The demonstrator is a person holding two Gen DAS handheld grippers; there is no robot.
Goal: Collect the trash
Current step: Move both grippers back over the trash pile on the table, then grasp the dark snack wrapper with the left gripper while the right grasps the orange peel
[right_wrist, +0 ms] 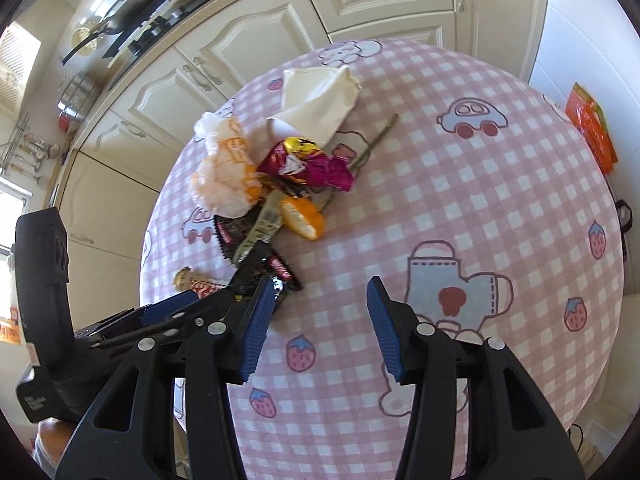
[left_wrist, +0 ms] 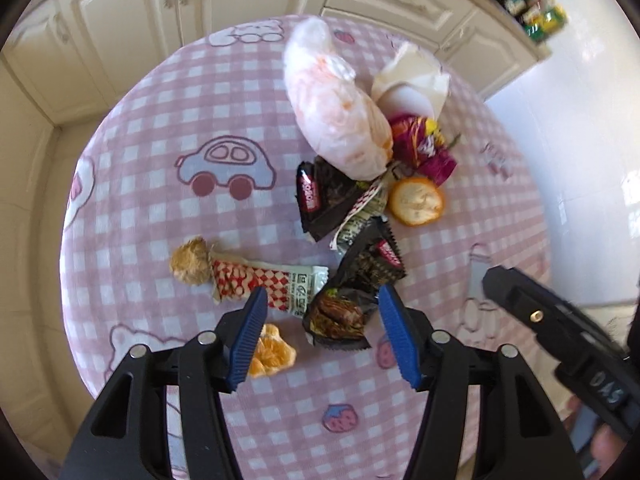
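Note:
A heap of trash lies on a round table under a pink checked cloth. It holds a white-and-orange plastic bag, crumpled white paper, a purple wrapper, an orange peel, dark snack wrappers and a red-checked wrapper with a brown crumb ball at its end. My left gripper hangs open above a dark open wrapper, pads apart from it; a mandarin piece lies beside its left finger. My right gripper stands open over bare cloth, right of the heap.
Cream kitchen cabinets ring the table's far side. A hob with a pan sits on the counter at the upper left. An orange bag stands beyond the table's right edge. The other gripper's black body shows at the right.

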